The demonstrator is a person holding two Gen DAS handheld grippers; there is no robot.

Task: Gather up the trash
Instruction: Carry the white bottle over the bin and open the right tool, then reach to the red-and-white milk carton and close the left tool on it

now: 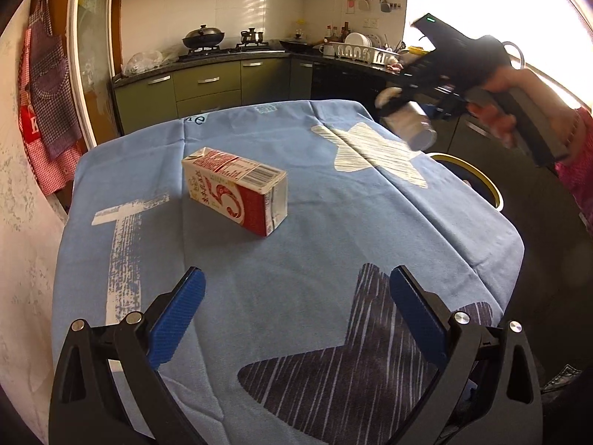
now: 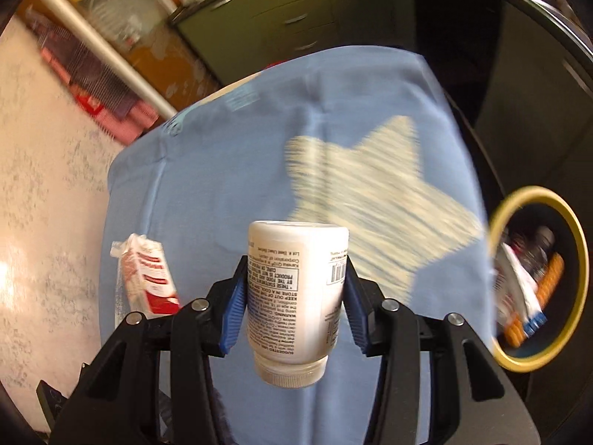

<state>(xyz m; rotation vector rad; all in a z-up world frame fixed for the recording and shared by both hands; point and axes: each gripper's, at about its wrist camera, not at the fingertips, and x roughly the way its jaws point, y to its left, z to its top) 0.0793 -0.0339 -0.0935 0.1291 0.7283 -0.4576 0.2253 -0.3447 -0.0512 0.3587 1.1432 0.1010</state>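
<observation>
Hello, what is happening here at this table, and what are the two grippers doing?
A person is collecting trash. The right gripper is shut on a white bottle, held above the blue tablecloth near the yellow-rimmed bin, which already holds trash. The left gripper is open and empty, facing a red-and-white carton lying on the cloth.

Hard daylight from blown-out window at upper right, glare washes that corner. Blue star-print tablecloth evenly lit, soft shadows. Left wrist view sharp; right wrist view motion-smeared except held white plastic bottle. Fisheye bends edges, dark vignette corners.
</observation>
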